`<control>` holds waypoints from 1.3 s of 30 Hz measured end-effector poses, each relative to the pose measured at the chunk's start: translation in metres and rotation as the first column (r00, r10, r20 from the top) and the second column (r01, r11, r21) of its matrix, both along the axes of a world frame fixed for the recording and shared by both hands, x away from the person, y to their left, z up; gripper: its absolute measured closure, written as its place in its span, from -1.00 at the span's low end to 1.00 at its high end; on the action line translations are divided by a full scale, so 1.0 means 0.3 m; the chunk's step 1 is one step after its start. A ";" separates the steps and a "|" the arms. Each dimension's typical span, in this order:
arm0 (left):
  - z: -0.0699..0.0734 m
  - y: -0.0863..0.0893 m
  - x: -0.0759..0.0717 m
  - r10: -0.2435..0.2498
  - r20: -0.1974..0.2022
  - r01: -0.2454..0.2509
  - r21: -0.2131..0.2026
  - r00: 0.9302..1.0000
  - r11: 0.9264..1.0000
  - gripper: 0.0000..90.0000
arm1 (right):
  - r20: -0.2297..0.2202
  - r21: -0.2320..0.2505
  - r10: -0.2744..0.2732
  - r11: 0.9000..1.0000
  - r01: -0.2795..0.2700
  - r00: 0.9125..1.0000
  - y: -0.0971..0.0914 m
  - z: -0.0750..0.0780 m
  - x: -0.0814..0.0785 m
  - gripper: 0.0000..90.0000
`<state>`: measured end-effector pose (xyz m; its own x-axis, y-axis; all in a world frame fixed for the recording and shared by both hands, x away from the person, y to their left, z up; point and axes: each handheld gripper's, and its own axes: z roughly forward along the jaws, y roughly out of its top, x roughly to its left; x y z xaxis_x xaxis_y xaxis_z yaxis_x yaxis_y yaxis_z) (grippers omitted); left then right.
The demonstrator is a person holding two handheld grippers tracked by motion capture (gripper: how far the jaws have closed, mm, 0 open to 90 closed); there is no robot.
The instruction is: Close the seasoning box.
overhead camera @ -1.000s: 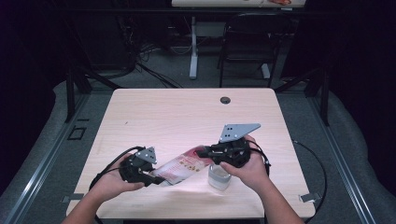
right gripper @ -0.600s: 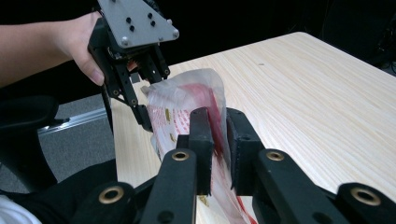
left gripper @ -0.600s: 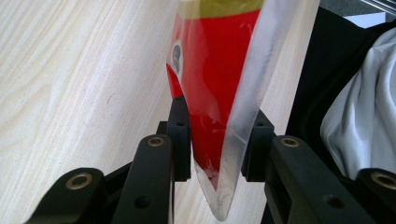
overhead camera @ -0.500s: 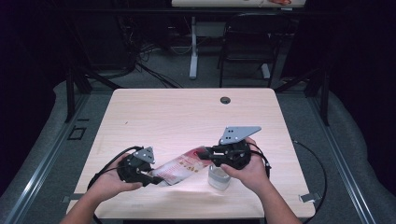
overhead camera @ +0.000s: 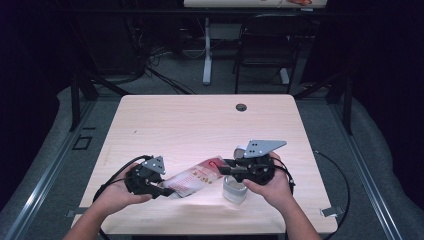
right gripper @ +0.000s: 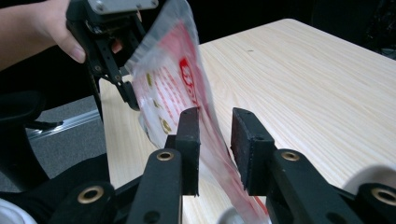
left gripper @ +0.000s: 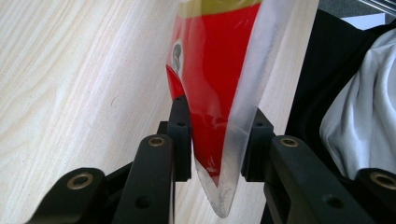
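A red and clear plastic pouch (overhead camera: 195, 177) stretches between my two grippers above the light wooden table (overhead camera: 200, 125). My left gripper (overhead camera: 162, 191) is shut on the pouch's left end; in the left gripper view both pads (left gripper: 180, 126) press the pouch (left gripper: 210, 70). My right gripper (overhead camera: 225, 167) straddles the other end over a small clear cup (overhead camera: 234, 190). Its jaws have just been opening. In the right gripper view the thin pouch (right gripper: 173, 79) runs loosely between its spread pads (right gripper: 247, 144) without being pinched, and the left gripper (right gripper: 130, 98) holds the far corner.
A round cable hole (overhead camera: 241, 107) sits near the table's far edge. Behind the table stand a dark chair (overhead camera: 265, 50) and a white desk leg (overhead camera: 206, 55). Cables trail from both grippers over the front edge. A person's white clothing (left gripper: 359, 107) is close by.
The right gripper has sunk slightly toward the cup, and its jaws have let go of the pouch. The left gripper has stayed put, still clamping the pouch.
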<state>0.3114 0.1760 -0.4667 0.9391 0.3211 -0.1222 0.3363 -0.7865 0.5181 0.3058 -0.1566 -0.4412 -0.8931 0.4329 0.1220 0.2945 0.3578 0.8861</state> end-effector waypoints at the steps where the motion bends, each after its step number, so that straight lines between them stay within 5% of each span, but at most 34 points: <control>1: 0.002 0.000 0.000 -0.002 0.001 0.002 0.002 1.000 1.000 0.58 | -0.001 0.002 0.002 1.000 -0.002 1.000 -0.005 -0.004 0.000 0.62; 39: 0.082 0.010 0.009 -0.020 0.036 0.019 0.005 0.999 1.000 0.61 | -0.094 0.058 -0.019 0.998 0.024 0.995 -0.071 -0.094 0.013 0.72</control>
